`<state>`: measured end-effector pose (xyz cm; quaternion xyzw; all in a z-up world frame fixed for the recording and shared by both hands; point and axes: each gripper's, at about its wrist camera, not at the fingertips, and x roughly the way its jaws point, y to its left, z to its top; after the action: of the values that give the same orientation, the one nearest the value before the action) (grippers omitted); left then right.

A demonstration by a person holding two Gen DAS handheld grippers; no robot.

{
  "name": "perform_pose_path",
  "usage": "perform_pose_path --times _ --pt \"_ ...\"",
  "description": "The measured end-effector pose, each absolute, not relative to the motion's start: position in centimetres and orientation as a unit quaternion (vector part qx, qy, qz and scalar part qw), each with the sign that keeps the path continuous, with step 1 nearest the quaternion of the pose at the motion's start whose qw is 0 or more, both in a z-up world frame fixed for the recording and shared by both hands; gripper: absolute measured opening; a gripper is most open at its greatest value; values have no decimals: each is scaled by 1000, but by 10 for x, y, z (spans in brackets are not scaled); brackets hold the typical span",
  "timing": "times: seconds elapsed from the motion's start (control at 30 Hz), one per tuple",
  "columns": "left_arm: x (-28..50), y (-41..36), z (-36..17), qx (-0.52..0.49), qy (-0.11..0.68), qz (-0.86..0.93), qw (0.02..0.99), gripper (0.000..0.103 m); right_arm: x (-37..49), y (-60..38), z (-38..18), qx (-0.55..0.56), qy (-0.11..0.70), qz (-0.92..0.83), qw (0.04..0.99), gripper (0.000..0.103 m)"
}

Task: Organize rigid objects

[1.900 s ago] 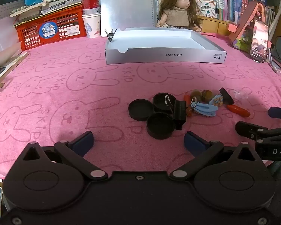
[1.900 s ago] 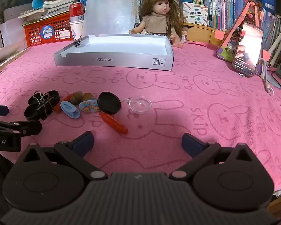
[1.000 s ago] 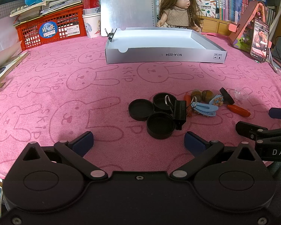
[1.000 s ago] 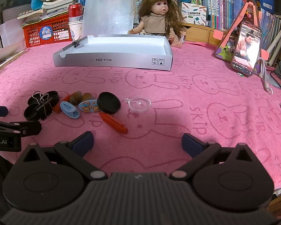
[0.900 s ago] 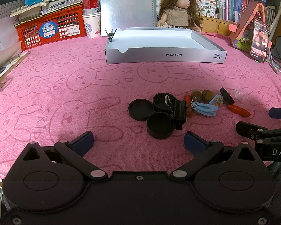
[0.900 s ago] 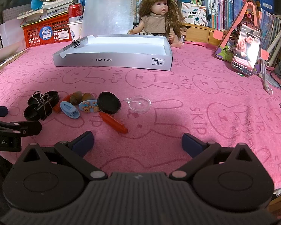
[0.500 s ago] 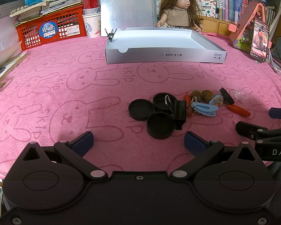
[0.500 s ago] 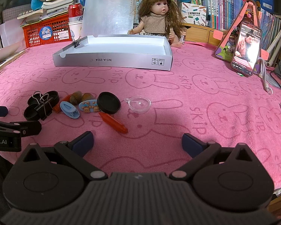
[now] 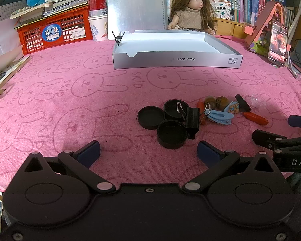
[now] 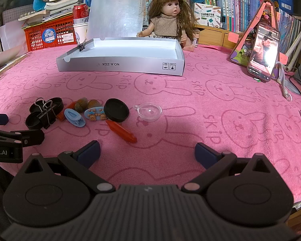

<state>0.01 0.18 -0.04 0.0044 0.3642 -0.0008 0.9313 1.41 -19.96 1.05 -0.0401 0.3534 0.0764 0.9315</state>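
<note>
Small rigid objects awaiting sorting on a pink rabbit-print cloth (image 9: 50, 104). Both pairs of tongs hover low over the cloth's near edge, well short of the objects. The left gripper (image 9: 148, 150) has its blue-padded fingers spread wide and holds nothing; the right gripper (image 10: 147, 150) is likewise wide apart and empty, presumably so that either can close on an item without first re-opening.

The objects lie in a loose row near the middle of the cloth's near half. At the row's left end, three black round lids (image 9: 171, 133) touch one another, and a black binder clip (image 9: 192, 119) rests against them. Next come a blue hair clip (image 9: 218, 117), two brown nut-like pieces (image 9: 215, 101) and an oval clip with small bears (image 10: 95, 113). A fourth black lid (image 10: 116, 109) leans partly on the oval clip. An orange pen-like piece (image 10: 121, 131) lies just in front of it, and a clear shallow dish (image 10: 149, 111) sits apart at the right end.

The open silver box (image 9: 176, 60) stands toward the cloth's far edge, well apart from the row, with a small binder clip (image 10: 82, 45) on its left wall, apparently to stiffen the wall. Its floor appears bare, so it is the likely destination and no item appears sorted yet. The nearest lid suits the left gripper; the orange piece suits the right.
</note>
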Motion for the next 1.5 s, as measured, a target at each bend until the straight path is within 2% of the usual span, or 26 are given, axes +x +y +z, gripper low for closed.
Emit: perform_pose_path --times 1.1,1.5 --pt "-6 2 -2 6 354 -9 935 103 13 -199 11 -37 349 79 933 103" --pt "-12 0 6 4 351 -46 935 90 9 -190 13 -44 341 104 933 101"
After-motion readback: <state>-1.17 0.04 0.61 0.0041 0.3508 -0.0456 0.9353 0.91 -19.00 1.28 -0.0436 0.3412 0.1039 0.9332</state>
